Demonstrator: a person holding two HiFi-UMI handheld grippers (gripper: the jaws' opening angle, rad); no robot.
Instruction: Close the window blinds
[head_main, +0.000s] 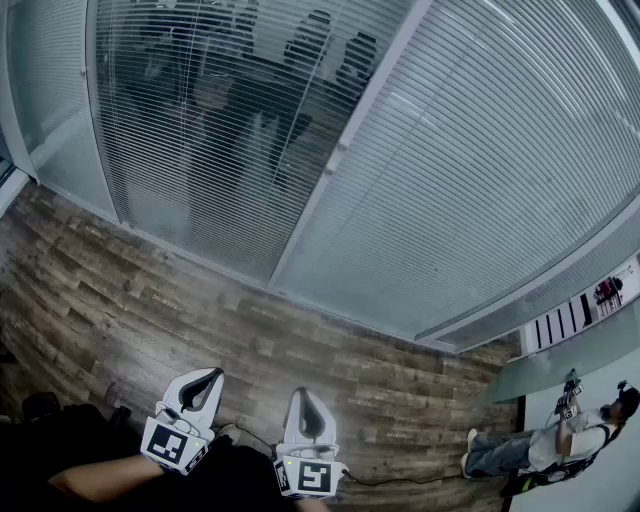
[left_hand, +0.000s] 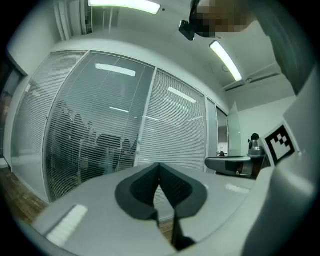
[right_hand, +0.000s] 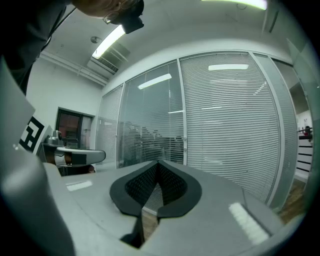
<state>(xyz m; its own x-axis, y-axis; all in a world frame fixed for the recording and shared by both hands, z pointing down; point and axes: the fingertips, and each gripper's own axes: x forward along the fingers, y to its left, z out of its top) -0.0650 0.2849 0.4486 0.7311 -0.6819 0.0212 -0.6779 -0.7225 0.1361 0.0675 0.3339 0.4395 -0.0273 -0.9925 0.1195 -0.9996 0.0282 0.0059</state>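
A glass wall with horizontal blinds fills the head view. On the middle pane (head_main: 220, 130) the slats are turned so that dark chairs show through; on the right pane (head_main: 480, 170) they are flat and white. Both grippers are held low, well short of the glass. My left gripper (head_main: 212, 373) is shut with nothing between its pads, tips touching (left_hand: 160, 165). It faces the see-through pane (left_hand: 95, 135). My right gripper (head_main: 304, 393) is likewise shut and empty (right_hand: 158, 164). It faces the white post (right_hand: 183, 115) between the see-through pane (right_hand: 150, 130) and the flat-slatted one (right_hand: 230, 120).
Wood-plank floor (head_main: 120, 310) runs from my feet to the base of the glass. A white post (head_main: 340, 150) divides the two panes. A person (head_main: 545, 450) with grippers stands at the far right. A dark doorway (right_hand: 70, 130) and a counter (right_hand: 80, 156) lie at the left.
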